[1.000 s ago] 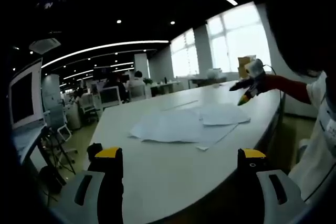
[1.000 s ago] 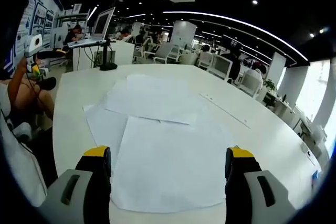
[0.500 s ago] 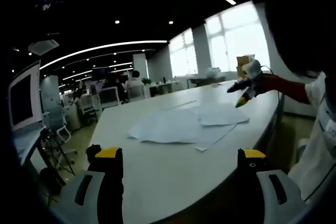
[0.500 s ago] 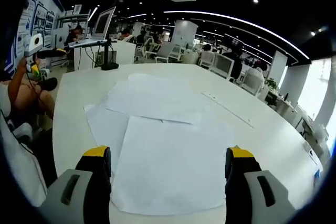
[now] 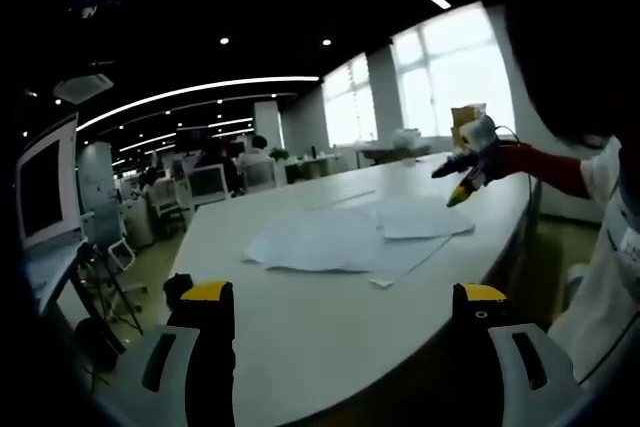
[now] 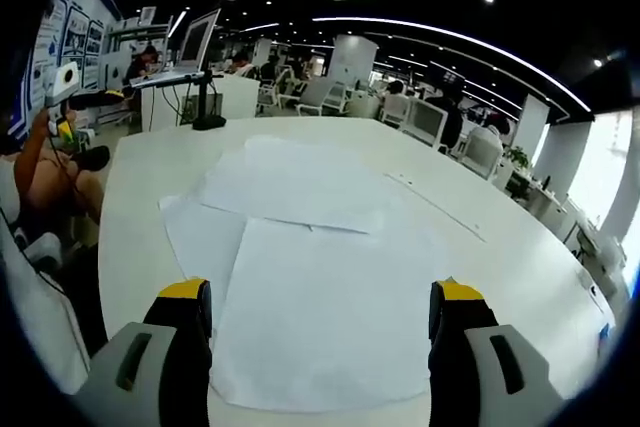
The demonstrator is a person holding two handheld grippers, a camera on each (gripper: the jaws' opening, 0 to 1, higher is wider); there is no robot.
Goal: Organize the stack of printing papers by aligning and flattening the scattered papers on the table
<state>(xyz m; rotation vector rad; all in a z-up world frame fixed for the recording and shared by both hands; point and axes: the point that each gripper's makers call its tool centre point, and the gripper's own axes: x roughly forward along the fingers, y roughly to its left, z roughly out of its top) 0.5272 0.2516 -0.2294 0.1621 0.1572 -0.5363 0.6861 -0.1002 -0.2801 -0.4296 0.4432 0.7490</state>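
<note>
The papers (image 6: 310,277) lie spread out on the white table (image 6: 140,172), right in front of the right gripper (image 6: 318,322). The left gripper (image 5: 345,297) is far back from them. Both have jaws wide apart, holding nothing.

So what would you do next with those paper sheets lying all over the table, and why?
Probably lower the right gripper onto the nearest sheet and nudge it toward the others. Its jaws stand open just above that sheet, while the papers lie fanned out and overlapping at different angles on the white table. The left gripper, also open, hangs farther from the papers.
</note>
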